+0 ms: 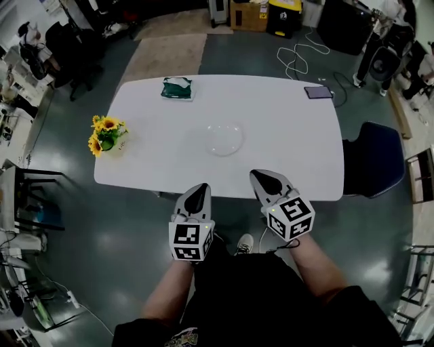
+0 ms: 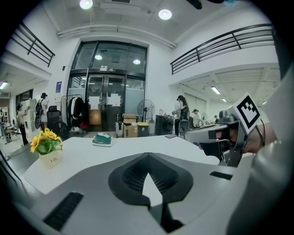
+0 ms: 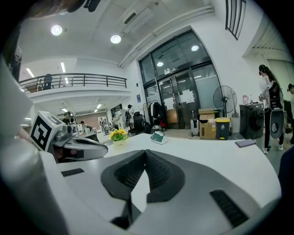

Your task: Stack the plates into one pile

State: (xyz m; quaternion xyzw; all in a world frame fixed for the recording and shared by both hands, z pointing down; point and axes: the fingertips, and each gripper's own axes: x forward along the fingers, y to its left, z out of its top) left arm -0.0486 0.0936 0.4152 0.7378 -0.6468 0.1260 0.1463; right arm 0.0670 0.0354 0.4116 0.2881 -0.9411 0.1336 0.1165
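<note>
left hand-held gripper (image 1: 199, 189) closed, angled slightly down

It was a large open lab-cum-office hall: tall glass doors (image 2: 108, 103), a railed mezzanine (image 2: 220, 46), a standing fan (image 3: 224, 98), cardboard boxes (image 1: 247, 15) at 12 o'clock of the white bench (image 1: 271, 129), loose cables (image 1: 293, 66) at 1 o'clock, cluttered desks (image 1: 15, 74) at 9 o'clock.

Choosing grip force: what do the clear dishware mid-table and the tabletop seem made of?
The clear dishware: glass or clear plastic, glossy; the white surface shows through and its rim glints. The tabletop: smooth, matte white, probably laminate; no grain visible.
</note>
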